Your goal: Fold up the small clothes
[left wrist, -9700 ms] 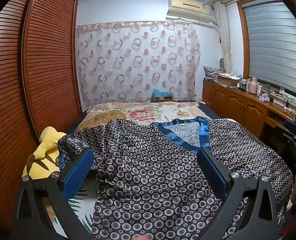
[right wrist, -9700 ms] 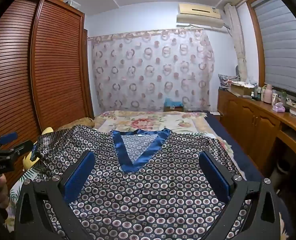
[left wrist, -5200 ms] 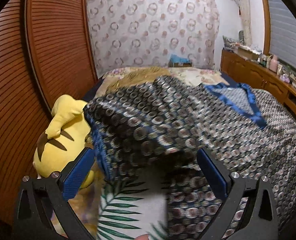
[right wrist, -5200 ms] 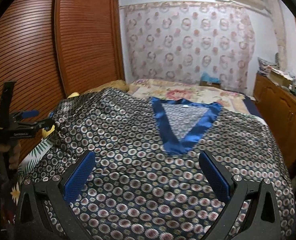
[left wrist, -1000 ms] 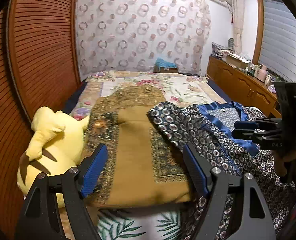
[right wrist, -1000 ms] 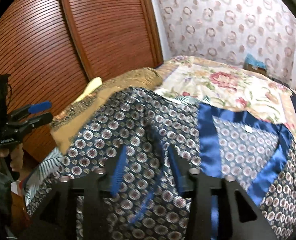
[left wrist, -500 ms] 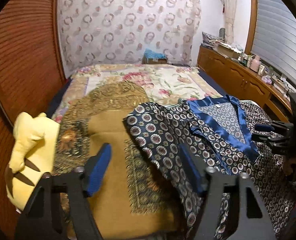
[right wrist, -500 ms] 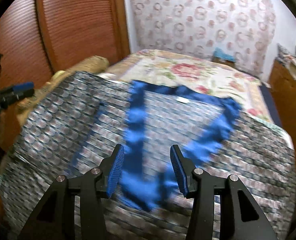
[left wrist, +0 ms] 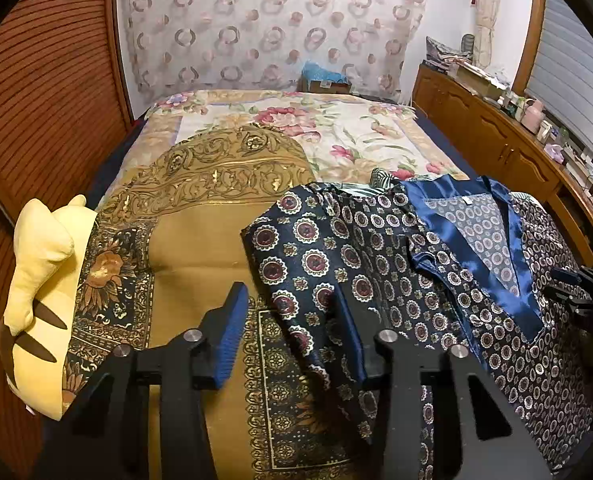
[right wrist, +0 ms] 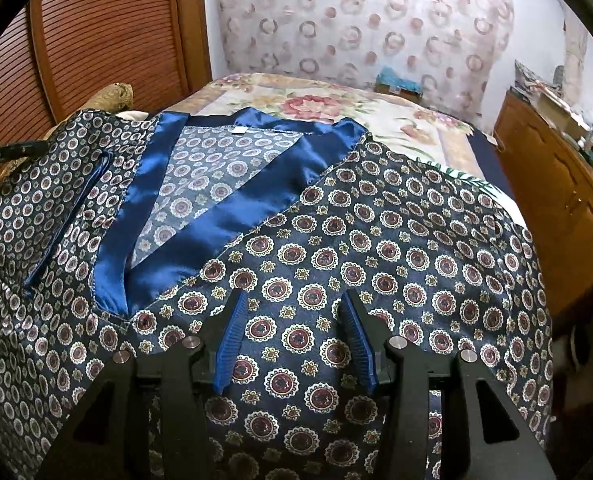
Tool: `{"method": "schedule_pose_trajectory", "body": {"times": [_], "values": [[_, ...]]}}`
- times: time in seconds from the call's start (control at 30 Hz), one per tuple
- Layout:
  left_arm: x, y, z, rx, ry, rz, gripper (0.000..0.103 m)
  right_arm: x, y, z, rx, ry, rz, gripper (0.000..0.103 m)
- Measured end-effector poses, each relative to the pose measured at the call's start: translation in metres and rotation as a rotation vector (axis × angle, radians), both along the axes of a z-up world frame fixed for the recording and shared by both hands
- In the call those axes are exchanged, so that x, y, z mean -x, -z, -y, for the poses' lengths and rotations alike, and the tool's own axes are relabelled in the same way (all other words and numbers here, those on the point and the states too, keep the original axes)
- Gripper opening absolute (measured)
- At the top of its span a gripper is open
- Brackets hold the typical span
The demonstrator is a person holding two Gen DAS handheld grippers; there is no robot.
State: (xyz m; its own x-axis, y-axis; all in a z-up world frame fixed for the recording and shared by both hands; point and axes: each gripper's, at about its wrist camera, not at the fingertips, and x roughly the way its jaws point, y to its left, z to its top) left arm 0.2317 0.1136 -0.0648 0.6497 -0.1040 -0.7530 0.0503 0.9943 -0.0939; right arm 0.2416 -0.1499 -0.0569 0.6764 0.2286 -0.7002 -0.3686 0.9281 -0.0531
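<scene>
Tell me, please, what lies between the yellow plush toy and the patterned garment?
The brown gold-patterned blanket lies between the yellow plush toy and patterned garment, shown in the left wrist view.

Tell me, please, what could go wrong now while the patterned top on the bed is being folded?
1. The left claw is closing over the top's folded edge; it may pinch the gold blanket underneath too.
2. The cloth looks slippery, so the fold could slide open.
3. The right claw hangs open over flat cloth with no edge between its pads; closing there would only bunch it.
</scene>
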Motion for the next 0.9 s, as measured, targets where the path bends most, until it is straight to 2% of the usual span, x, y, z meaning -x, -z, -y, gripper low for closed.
{"method": "schedule_pose_trajectory", "body": {"times": [0.07,0.1,0.17,0.23,0.43,0.63,0.7,0.77,0.87,0.9], "values": [[-0.002,-0.001,0.000,0.006,0.002,-0.003,0.030,0.000,0.000,-0.001,0.001,-0.003,0.005,0.052],[-0.002,-0.001,0.001,0.001,-0.001,-0.006,0.028,-0.001,0.000,-0.002,0.000,-0.006,0.004,0.052],[-0.003,-0.004,0.002,-0.014,-0.002,-0.006,0.013,0.000,0.003,0.001,-0.009,-0.008,0.003,0.053],[-0.002,-0.007,0.003,-0.024,-0.006,0.007,0.007,0.000,0.004,0.003,-0.012,-0.011,0.002,0.054],[-0.008,-0.021,-0.001,-0.062,-0.041,0.046,0.003,0.000,0.006,0.005,-0.011,-0.016,0.002,0.057],[-0.008,-0.033,0.001,-0.060,-0.036,0.085,0.004,0.001,0.007,0.005,-0.009,-0.018,0.002,0.059],[-0.005,-0.037,0.004,-0.059,-0.035,0.098,0.011,0.001,0.008,0.006,-0.009,-0.017,0.002,0.059],[0.001,-0.040,0.006,-0.068,-0.036,0.125,0.027,0.001,0.008,0.006,-0.008,-0.017,0.002,0.059],[0.012,-0.048,0.014,-0.056,-0.015,0.160,0.042,0.001,0.007,0.005,-0.007,-0.017,0.002,0.060],[0.016,-0.050,0.017,-0.046,-0.004,0.166,0.042,0.001,0.008,0.005,-0.007,-0.016,0.002,0.060]]}}
